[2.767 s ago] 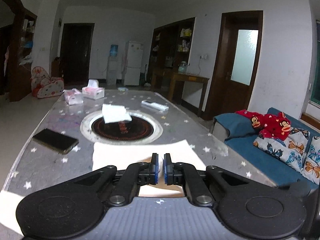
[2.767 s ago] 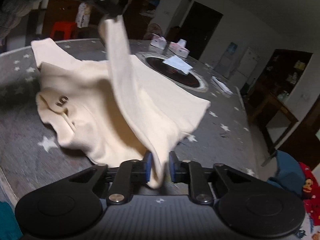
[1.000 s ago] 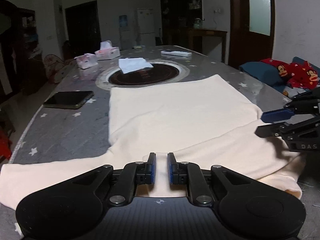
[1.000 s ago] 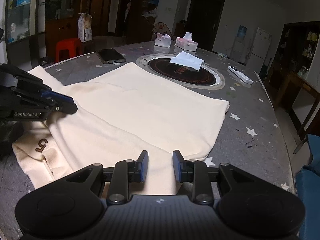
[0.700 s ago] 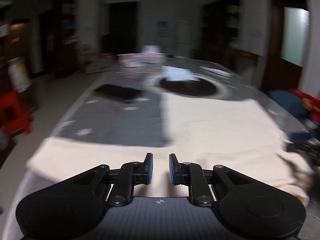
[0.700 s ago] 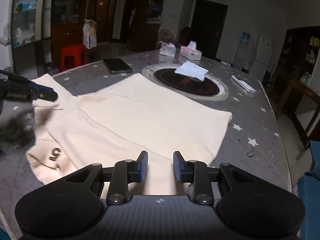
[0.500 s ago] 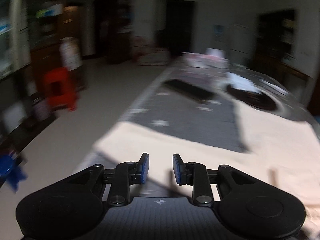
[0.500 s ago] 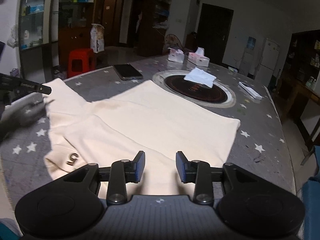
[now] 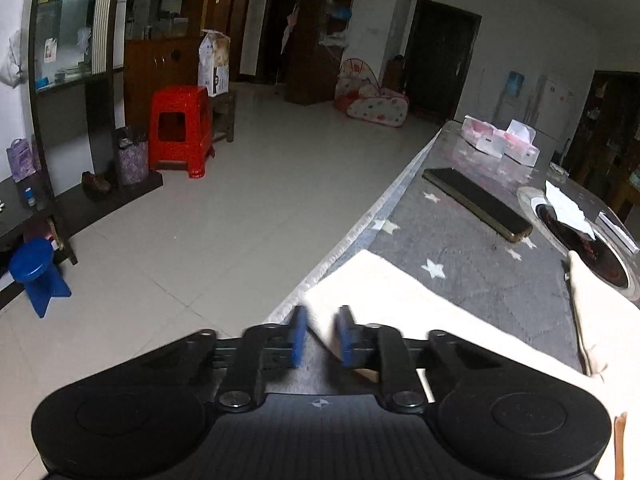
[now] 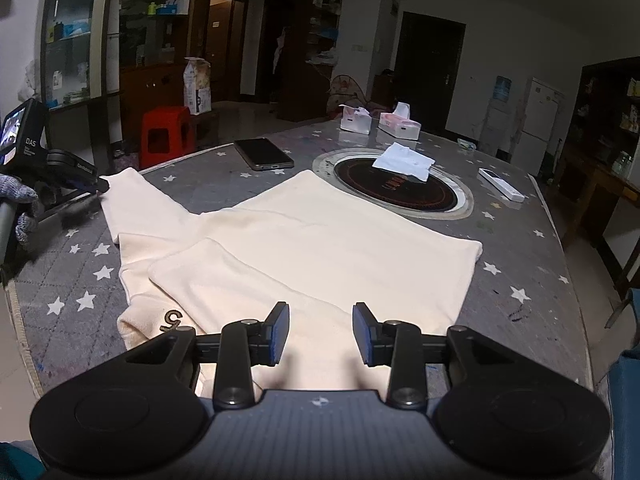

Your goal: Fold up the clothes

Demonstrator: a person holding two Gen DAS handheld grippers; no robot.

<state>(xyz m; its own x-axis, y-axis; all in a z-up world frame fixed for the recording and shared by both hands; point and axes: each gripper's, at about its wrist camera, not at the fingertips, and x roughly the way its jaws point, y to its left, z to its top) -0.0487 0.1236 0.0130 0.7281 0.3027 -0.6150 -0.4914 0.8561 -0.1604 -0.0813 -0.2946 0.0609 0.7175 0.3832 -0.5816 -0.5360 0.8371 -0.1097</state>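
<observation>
Cream sweater spread out on our starry counter

Our counter (image 10: 520,264) has the cream sweater (image 10: 304,248) lying flat, one sleeve (image 9: 400,296) reaching the counter's edge. Our left tool (image 9: 320,336) sits open at that sleeve's tip, our right tool (image 10: 320,334) wide open over the near hem, phone (image 10: 263,153) beyond.

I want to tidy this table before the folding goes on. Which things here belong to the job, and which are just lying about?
Part of the job:
cream sweater
left tongs, at its sleeve end
right tongs, open over its near edge

Just lying about:
phone
two tissue boxes
white tissue on the round hob
remote
</observation>
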